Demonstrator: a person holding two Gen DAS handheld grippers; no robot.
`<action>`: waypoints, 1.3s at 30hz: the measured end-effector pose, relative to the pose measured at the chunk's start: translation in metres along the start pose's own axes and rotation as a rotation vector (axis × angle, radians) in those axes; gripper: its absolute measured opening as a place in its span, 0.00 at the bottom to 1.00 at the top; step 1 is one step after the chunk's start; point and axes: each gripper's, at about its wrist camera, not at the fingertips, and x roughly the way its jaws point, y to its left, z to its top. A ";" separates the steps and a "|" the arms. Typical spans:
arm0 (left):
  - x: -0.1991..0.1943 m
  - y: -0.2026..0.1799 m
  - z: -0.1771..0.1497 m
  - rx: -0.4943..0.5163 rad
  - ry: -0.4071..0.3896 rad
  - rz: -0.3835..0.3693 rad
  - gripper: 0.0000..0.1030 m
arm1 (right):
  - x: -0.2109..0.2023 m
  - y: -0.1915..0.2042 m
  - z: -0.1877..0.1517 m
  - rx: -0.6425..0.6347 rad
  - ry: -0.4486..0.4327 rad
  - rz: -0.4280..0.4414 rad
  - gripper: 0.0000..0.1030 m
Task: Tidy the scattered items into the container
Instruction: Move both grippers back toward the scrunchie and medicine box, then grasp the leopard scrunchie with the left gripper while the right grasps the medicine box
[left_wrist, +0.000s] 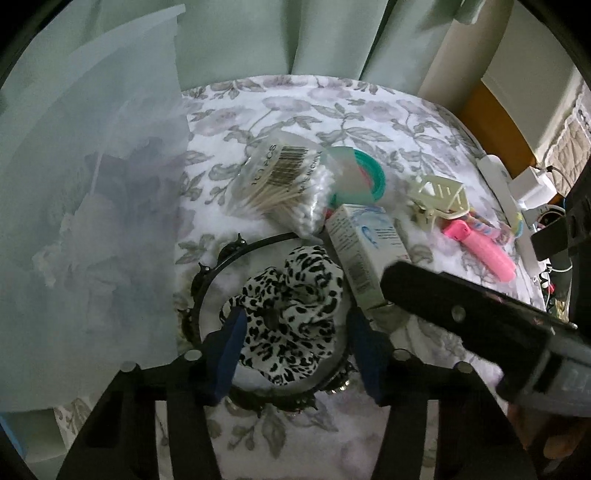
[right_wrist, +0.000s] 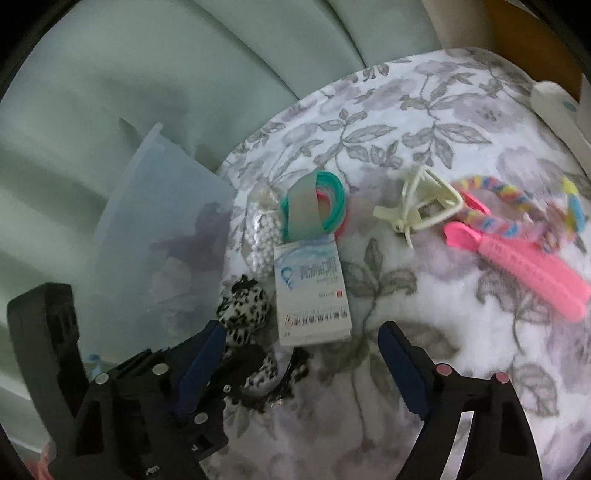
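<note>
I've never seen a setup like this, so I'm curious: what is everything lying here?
scrunchie: one, black and white, between the left fingers
headband: one, black, around the scrunchie
swabs: one clear bag, behind the scrunchie
box: one, white and blue, mid-bed
hair ties: one bunch, teal and pink, behind the box
claw clip: one, cream, right of the ties
roller: one, pink, far right
braid: one, multicoloured, by the roller
container: one, translucent, left
left gripper: open
right gripper: open, empty
</note>
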 end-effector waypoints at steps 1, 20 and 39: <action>0.001 -0.001 0.000 0.007 -0.003 0.004 0.52 | 0.002 0.000 0.002 -0.002 -0.005 -0.007 0.84; 0.015 0.003 0.008 -0.015 -0.007 -0.021 0.21 | 0.035 -0.003 0.008 -0.017 0.033 -0.036 0.49; -0.024 -0.017 -0.008 0.012 -0.059 -0.070 0.13 | -0.016 0.003 -0.008 0.017 -0.052 -0.026 0.49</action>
